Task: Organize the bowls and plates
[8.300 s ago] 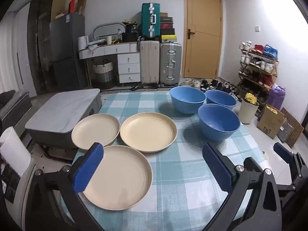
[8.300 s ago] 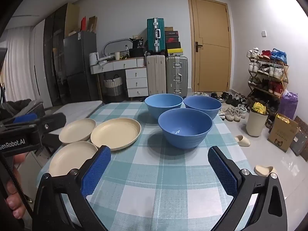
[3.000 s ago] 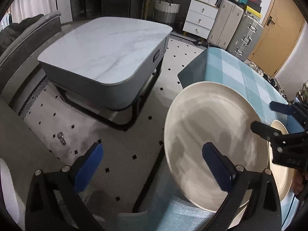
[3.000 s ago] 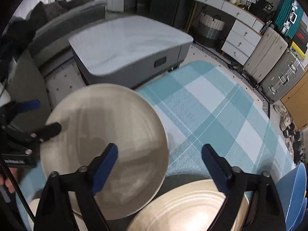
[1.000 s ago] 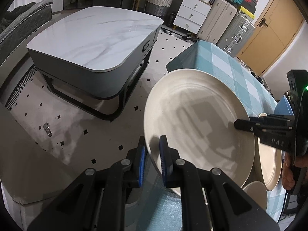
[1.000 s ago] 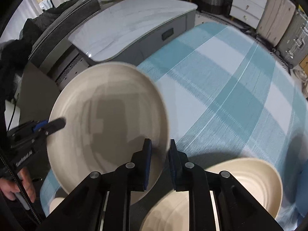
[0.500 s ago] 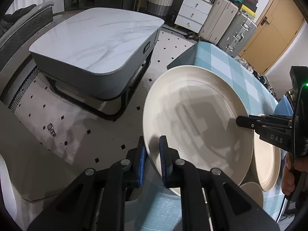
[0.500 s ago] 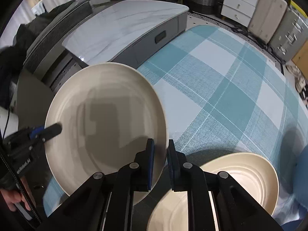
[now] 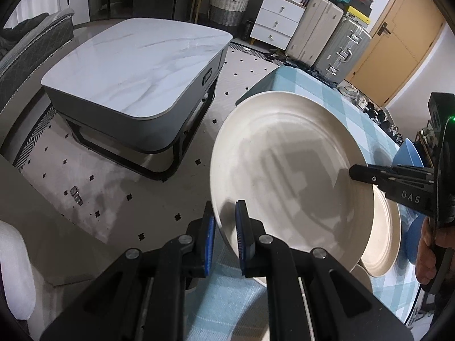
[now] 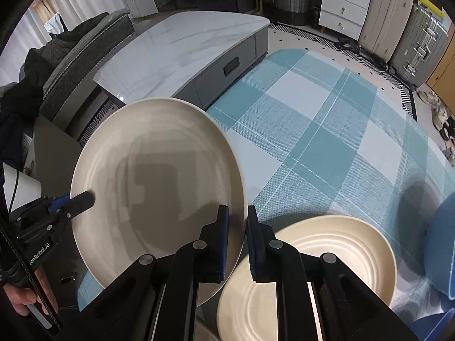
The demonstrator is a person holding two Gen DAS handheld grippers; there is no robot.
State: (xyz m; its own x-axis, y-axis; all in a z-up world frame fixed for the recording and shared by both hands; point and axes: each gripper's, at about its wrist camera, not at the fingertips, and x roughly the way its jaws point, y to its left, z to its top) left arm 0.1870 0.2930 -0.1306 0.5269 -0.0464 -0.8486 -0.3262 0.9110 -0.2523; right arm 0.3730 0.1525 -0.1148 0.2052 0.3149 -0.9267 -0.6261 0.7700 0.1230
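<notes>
Cream plates sit over the counter's teal-and-white checked cloth, beside a blue bowl, with blue pads on black claws.

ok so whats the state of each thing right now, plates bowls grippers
held plate: off the table, tilted, gripped at opposite rims
left gripper: shut on the held plate's rim
right gripper: shut on the held plate's rim
second plate: flat on the tablecloth, free
blue bowl: on the table, mostly out of frame
</notes>
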